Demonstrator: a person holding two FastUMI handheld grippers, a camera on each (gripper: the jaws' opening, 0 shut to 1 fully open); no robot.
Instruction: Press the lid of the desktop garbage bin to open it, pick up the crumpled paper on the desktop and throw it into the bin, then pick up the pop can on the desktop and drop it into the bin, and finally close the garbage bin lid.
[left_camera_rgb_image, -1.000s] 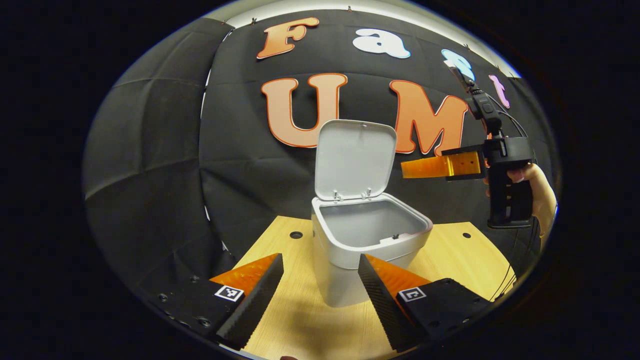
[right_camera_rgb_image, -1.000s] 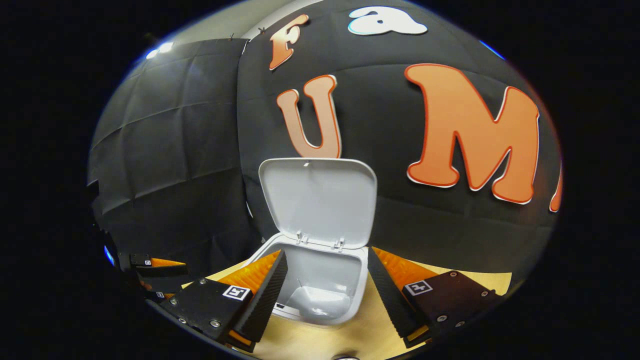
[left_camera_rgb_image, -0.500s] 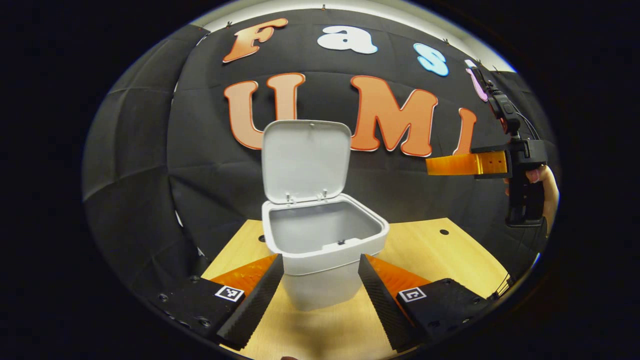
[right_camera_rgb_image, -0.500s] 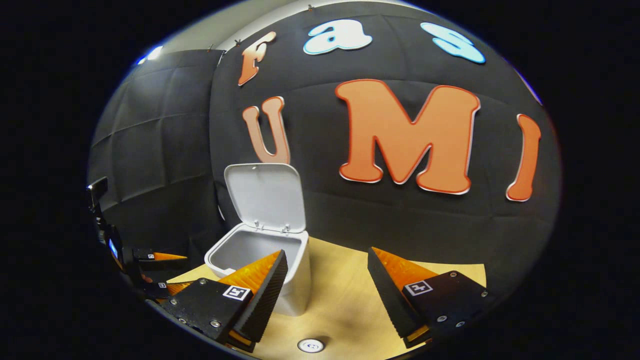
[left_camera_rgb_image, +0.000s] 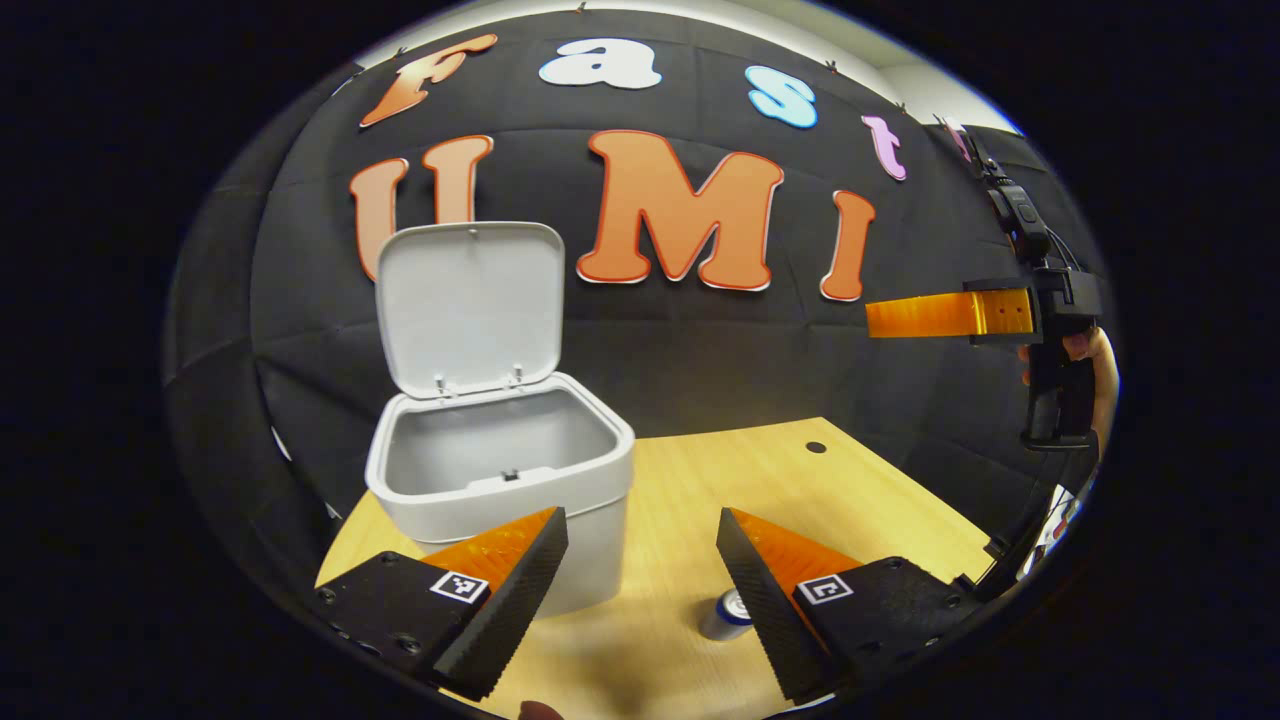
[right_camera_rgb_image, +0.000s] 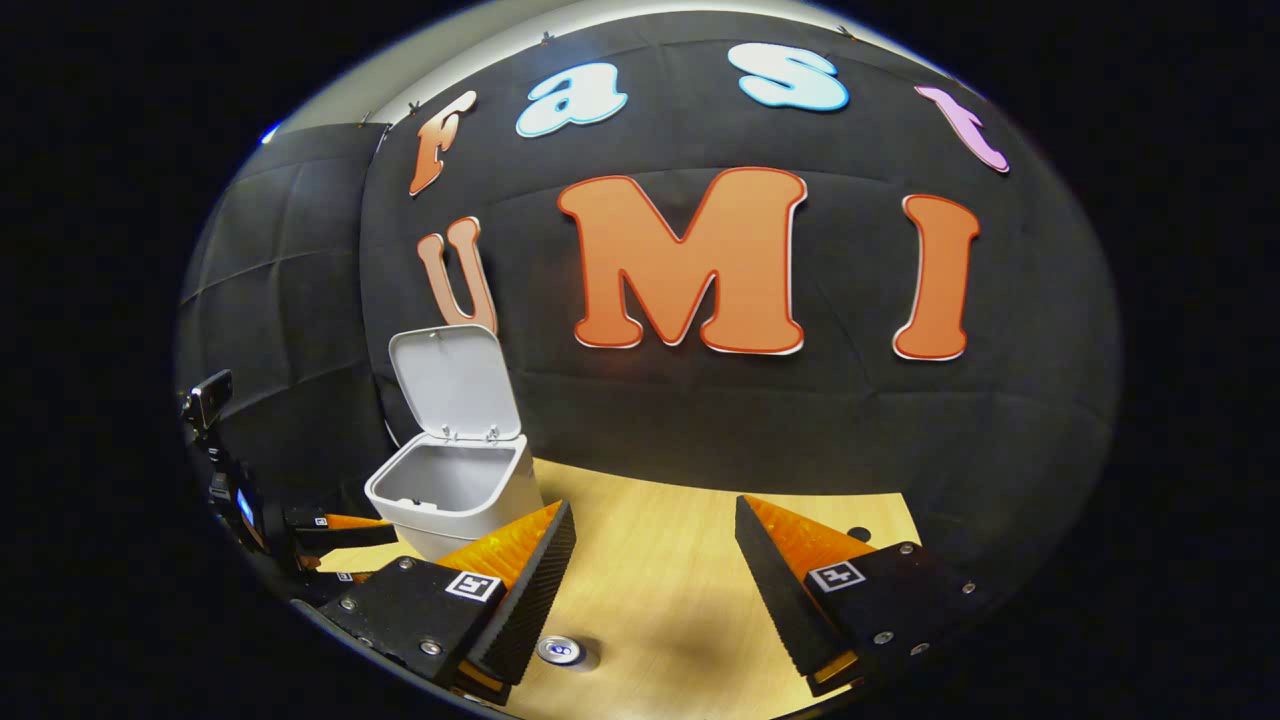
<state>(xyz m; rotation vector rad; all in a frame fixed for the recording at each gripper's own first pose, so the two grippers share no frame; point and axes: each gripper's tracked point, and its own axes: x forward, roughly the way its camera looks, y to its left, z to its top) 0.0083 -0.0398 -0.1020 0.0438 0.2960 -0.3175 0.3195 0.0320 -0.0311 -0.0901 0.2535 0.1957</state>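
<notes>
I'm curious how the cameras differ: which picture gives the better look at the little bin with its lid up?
The left gripper view: the bin is near and large, with the raised lid and its inside plain. In the right gripper view the bin is farther off and smaller, partly behind a finger.

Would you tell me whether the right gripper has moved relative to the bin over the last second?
Yes. In the right gripper view the right gripper hung over the open bin; now the bin sits to its left and farther off, with the pop can near its fingers.
</notes>
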